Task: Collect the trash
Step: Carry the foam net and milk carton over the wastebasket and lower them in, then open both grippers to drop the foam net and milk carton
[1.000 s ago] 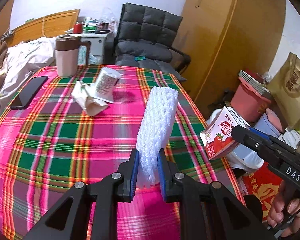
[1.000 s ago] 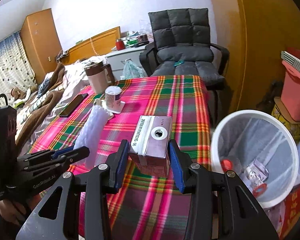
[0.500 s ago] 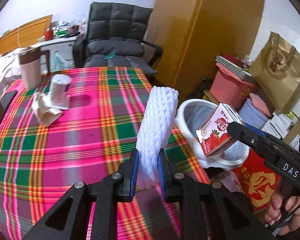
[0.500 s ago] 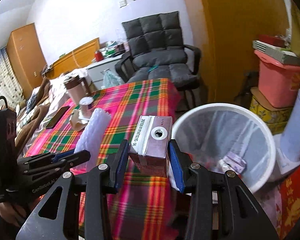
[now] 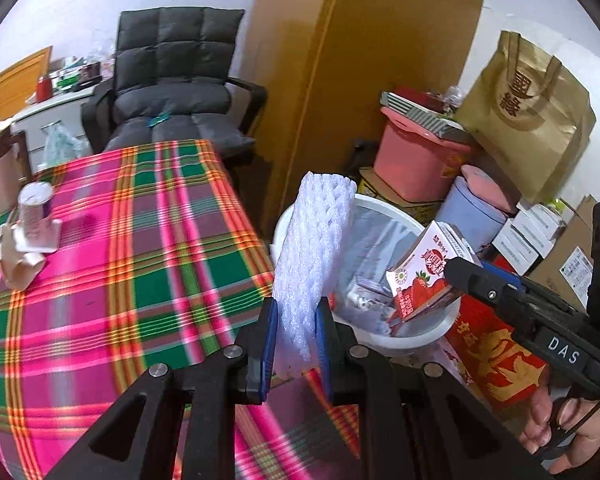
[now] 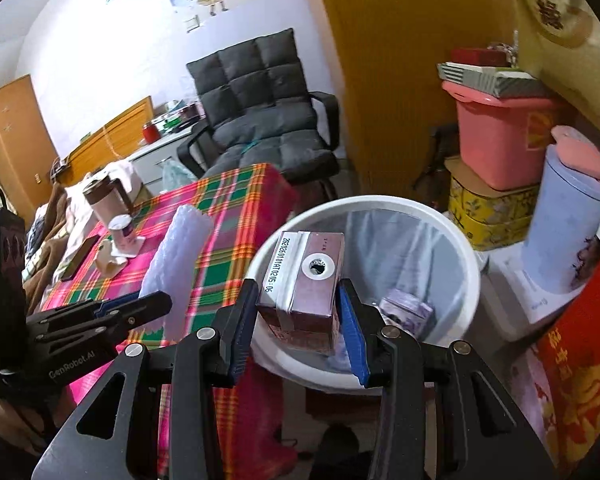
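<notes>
Over bin (image 6: 470, 256) now (was table) | carton (image 6: 304, 292), foam sleeve (image 5: 312, 256) still clamped

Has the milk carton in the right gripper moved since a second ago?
Yes. The milk carton went from over the plaid table to over the white bin.

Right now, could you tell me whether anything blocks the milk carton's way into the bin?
Nothing visible does: the milk carton, clamped in the right gripper, hangs over the open bin, with only loose wrappers in the bottom.
</notes>
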`<state>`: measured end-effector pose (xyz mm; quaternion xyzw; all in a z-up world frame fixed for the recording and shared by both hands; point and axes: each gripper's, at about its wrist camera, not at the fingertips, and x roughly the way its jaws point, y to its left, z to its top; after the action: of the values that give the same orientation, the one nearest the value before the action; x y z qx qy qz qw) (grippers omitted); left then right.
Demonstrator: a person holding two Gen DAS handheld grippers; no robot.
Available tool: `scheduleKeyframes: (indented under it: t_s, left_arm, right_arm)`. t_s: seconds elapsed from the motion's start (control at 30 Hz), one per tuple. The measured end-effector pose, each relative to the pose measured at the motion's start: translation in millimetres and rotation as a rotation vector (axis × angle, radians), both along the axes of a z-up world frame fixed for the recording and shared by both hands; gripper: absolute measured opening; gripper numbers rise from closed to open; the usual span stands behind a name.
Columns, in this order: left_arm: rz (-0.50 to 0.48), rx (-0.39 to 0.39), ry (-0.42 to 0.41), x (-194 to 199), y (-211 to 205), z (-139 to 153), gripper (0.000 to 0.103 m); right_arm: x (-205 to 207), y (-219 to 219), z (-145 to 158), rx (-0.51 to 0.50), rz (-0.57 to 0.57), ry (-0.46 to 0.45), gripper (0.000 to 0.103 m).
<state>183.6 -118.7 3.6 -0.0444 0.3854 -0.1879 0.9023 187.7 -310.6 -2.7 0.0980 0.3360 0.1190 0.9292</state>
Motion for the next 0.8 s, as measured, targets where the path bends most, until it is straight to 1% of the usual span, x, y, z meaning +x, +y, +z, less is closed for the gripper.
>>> scheduleKeyframes:
  t_s: [0.4, 0.6, 0.67, 0.8]
  left_arm:
    - [-0.091, 0.003, 0.049, 24, -44, -21, 0.019]
    - [-0.131, -0.011, 0.068, 35, -62, -29, 0.019]
    - [-0.14, -0.011, 0.07, 38, -66, -30, 0.021]
    - [-0.148, -0.031, 0.07, 43, -70, -32, 0.028]
  right_arm:
    - [9, -25, -17, 0.002, -0.049, 0.051, 0.043]
    - [15, -30, -25, 0.003, -0.048, 0.092, 0.043]
    - [17, -30, -28, -0.003, -0.048, 0.103, 0.043]
    - [18, -31, -29, -0.013, -0.047, 0.108, 0.044]
